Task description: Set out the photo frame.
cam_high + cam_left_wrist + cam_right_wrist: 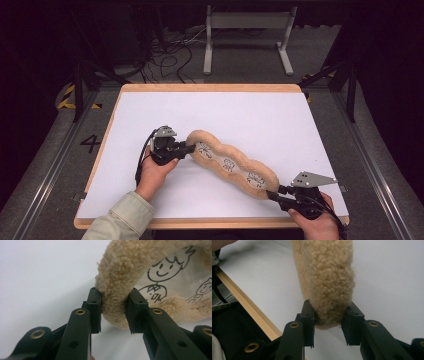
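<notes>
The left gripper (189,148) is clamping its fingers (94,305) on the near-left end of the fleecy tan pouch (232,163), and the right gripper (272,196) is pinching the opposite end between its own fingers (308,317). The pouch is lying stretched across the white bench (210,112) from one pair of fingers to the other. Beyond the left fingers the doodled figures on its clear window are running off the frame edge, and beyond the right fingers its far length is blurring out of reach.
</notes>
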Tool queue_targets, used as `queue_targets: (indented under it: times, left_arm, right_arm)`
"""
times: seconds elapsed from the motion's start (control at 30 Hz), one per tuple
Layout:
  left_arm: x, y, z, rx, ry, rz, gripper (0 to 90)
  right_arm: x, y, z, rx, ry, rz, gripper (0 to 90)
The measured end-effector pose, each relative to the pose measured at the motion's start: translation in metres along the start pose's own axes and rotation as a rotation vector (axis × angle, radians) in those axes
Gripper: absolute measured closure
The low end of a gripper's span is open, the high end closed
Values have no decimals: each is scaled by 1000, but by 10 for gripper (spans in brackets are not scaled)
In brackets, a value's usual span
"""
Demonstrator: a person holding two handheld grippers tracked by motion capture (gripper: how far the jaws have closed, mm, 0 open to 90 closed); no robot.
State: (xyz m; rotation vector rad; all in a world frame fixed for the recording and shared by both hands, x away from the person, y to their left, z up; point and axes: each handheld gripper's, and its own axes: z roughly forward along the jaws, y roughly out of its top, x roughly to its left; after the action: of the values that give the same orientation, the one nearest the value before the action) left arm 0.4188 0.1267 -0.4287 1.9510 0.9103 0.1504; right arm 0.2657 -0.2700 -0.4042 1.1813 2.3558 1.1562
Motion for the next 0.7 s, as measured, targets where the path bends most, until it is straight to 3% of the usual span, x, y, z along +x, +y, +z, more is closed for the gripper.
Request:
queue_targets:
  times: [0.37, 0.7]
  left_arm:
    - [-11, -7, -26, -38, 45, -37, 674]
    - [-16, -13, -35, -22, 59, -57, 667]
  right_arm:
    - [-10, 24, -2, -71, -82, -31, 667]
    - [-23, 40, 6, -106, -136, -36, 668]
